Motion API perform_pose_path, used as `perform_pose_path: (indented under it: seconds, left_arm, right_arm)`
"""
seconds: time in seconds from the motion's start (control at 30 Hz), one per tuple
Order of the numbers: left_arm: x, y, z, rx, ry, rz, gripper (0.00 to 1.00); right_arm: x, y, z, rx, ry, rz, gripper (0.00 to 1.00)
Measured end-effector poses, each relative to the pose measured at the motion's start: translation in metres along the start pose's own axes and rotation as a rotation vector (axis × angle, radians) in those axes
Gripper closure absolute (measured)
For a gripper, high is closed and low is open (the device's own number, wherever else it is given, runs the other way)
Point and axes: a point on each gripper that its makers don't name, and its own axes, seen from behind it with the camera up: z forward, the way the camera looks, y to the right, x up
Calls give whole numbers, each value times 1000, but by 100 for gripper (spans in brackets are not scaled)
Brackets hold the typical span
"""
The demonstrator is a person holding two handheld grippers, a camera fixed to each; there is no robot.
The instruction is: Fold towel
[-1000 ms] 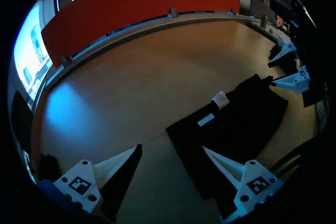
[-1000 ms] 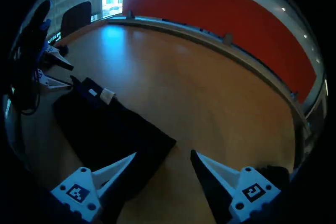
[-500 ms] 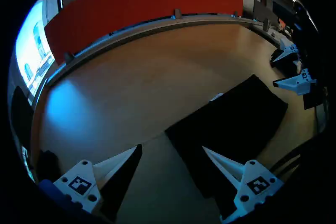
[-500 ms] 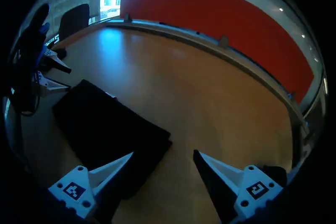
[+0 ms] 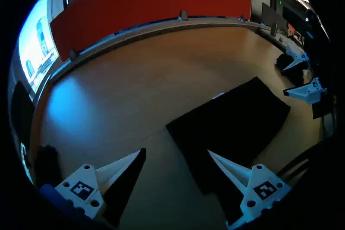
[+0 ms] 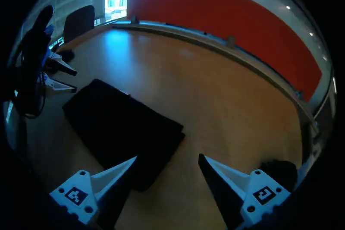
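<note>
now, window [image 5: 30, 53]: bright, at the far left of the left gripper view, beyond the table's edge.
red partition [image 5: 146, 1]: upright, running along the far side of the table.
table [image 5: 129, 83]: smooth orange-brown wood with a bluish sheen of light on its left part.
left gripper [image 5: 176, 151]: at the bottom of its own view, with its fingers spread wide and nothing held. its right finger overlaps the towel's near edge in the picture, and i cannot tell whether it touches the cloth.
towel [image 5: 233, 122]: black and folded into a flat, tidy rectangle. it lies on the table right of centre, set at a slant. the top is smooth and too dark to show any weave.
right gripper [image 5: 283, 81]: at the right edge of the left gripper view, just beside the towel's far end. its fingers are apart and empty.
right gripper view, left side: the left gripper sits just beside the towel's far short edge with its fingers parted and gripping nothing. a dark chair [image 6: 79, 20] stands behind it at the table's far corner.
right gripper view, middle: the towel lies left of centre. its near right corner shows a doubled edge, one layer on another, slightly offset.
right gripper view, bottom: the right gripper's own fingers are wide apart and hold nothing. its left finger overlaps the towel's near corner in the picture.
</note>
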Motion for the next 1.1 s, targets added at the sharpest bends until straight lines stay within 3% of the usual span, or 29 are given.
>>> perform_pose_path:
  seconds: [0.4, 0.7, 1.1]
  left_arm:
    - [-25, 16, -21, -1, -2, -69, 6]
    - [-33, 14, -27, 16, -4, -82, 5]
    - [-47, 10, -45, 51, 10, -120, 5]
  right_arm:
    - [-11, -13, -22, -2, 19, 32, 0]
    - [-18, -16, -26, 6, 18, 38, 0]
    - [-21, -31, -26, 102, 6, -44, 0]
